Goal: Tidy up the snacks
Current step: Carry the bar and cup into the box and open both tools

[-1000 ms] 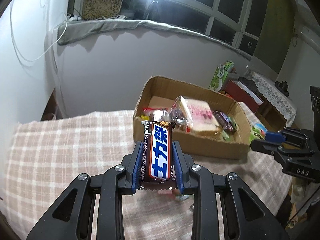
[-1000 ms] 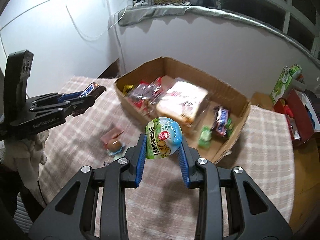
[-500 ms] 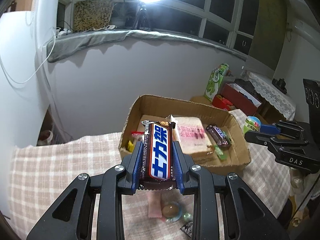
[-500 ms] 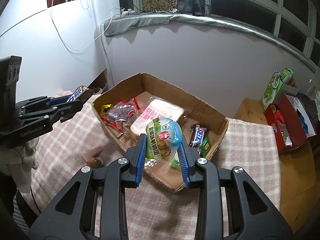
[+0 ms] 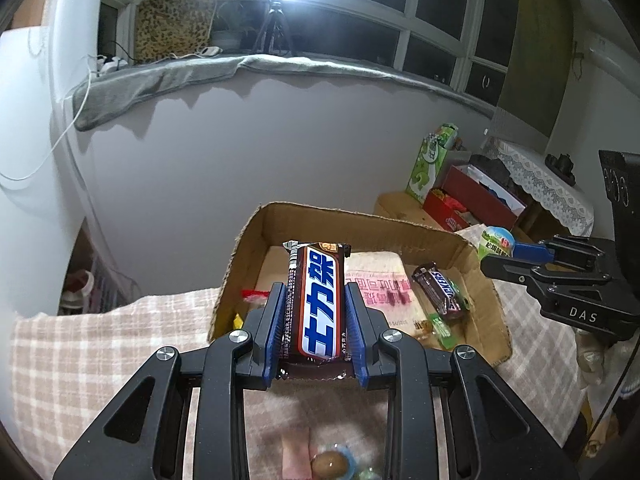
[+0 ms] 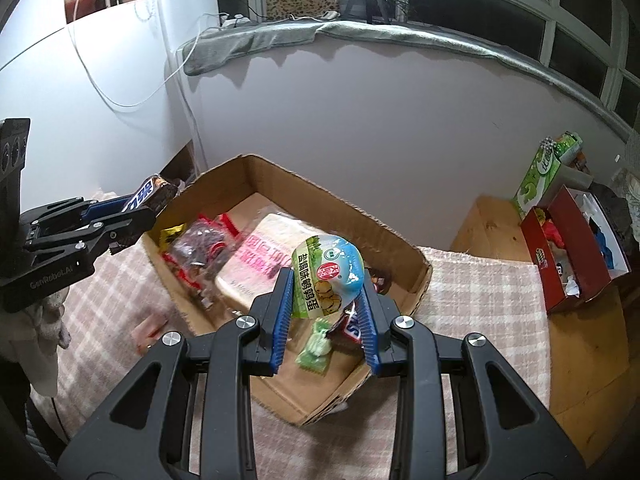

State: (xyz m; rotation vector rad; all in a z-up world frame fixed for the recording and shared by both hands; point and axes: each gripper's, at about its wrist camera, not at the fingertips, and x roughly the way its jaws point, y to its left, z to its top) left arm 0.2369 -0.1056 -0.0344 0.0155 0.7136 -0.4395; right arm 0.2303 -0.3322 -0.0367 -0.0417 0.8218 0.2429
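My left gripper [image 5: 315,332] is shut on a brown Snickers bar [image 5: 318,304] with white and blue lettering, held above the checked tablecloth just before the near left wall of the open cardboard box [image 5: 352,222]. My right gripper [image 6: 325,320] is shut on a green and blue quail-egg snack pouch [image 6: 326,280], held over the box's [image 6: 416,276] near right part. Inside the box lie a pink-printed bread pack [image 6: 260,256], another Snickers bar [image 5: 438,290], a green candy [image 6: 316,350] and red-trimmed packets [image 6: 196,240]. Each gripper shows in the other's view, the left one [image 6: 160,196] and the right one [image 5: 496,248].
A pink wrapper [image 5: 296,454] and a wrapped egg snack [image 5: 330,465] lie on the cloth [image 5: 100,360] under my left gripper. A red box [image 6: 568,248] and a green carton [image 6: 544,176] stand on a wooden surface to the right. A white wall rises close behind the box.
Both grippers have risen and moved forward toward the box with their snacks. The right gripper has gone from over the cloth to over the box's near right part.
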